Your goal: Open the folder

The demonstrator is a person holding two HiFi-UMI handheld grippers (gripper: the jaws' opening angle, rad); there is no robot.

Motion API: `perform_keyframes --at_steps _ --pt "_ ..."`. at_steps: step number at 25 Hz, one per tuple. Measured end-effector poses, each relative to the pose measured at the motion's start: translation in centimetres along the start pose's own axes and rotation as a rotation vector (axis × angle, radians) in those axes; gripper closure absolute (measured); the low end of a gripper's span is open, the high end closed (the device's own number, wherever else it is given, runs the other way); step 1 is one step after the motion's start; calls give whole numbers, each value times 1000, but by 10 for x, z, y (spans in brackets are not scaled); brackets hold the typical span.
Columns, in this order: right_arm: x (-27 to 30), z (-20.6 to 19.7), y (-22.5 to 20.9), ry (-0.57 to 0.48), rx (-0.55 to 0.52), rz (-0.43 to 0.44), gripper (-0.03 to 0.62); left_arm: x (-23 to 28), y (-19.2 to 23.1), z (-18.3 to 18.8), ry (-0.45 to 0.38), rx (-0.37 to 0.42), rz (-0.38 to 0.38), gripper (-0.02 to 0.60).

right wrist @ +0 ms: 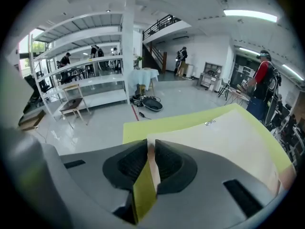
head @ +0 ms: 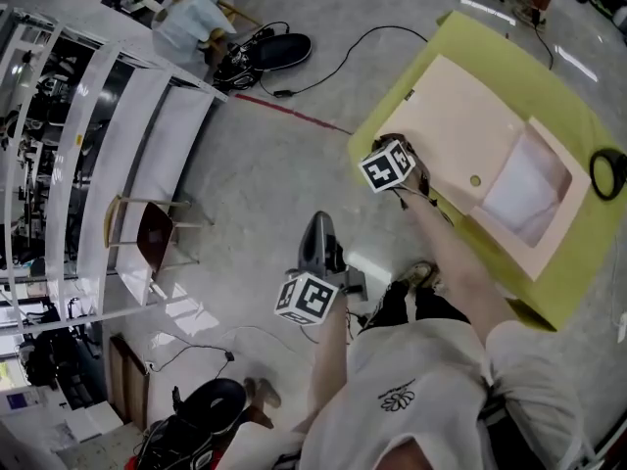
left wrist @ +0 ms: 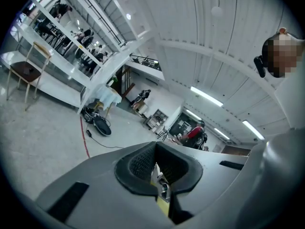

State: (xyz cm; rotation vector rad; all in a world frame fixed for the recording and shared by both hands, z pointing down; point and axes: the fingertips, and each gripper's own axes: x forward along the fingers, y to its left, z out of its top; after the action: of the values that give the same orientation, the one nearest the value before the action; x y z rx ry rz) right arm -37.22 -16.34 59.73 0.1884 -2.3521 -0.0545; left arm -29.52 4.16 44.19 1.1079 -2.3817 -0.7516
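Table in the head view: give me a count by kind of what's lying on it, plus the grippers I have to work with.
On the yellow-green table:
Folder: 1
Black ring: 1
Grippers: 2, the left gripper and the right gripper
Total: 4

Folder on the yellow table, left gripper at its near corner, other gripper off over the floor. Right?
No: the right gripper is at the folder's corner on the yellow table; the left gripper is off over the floor. The head view shows it.
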Motion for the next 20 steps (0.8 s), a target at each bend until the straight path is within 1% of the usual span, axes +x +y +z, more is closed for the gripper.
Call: perform_keyframes --at_steps 3,7,10,14,17,20 --pt "7 -8 8 4 2 24 556 0 11 3 1 -11 17 566" --pt "10 -3 6 3 45 55 554 8 11 2 8 -13 7 566" --pt "8 -5 8 10 96 75 556 10 5 0 19 -8 -21 566" --pt "2 1 1 16 173 85 559 15 -6 7 28 3 -65 566" --pt "-8 8 -4 -10 231 91 568 18 -9 11 27 9 -101 566" --pt "-30 25 -11 -70 282 105 568 24 -13 17 19 12 -142 566"
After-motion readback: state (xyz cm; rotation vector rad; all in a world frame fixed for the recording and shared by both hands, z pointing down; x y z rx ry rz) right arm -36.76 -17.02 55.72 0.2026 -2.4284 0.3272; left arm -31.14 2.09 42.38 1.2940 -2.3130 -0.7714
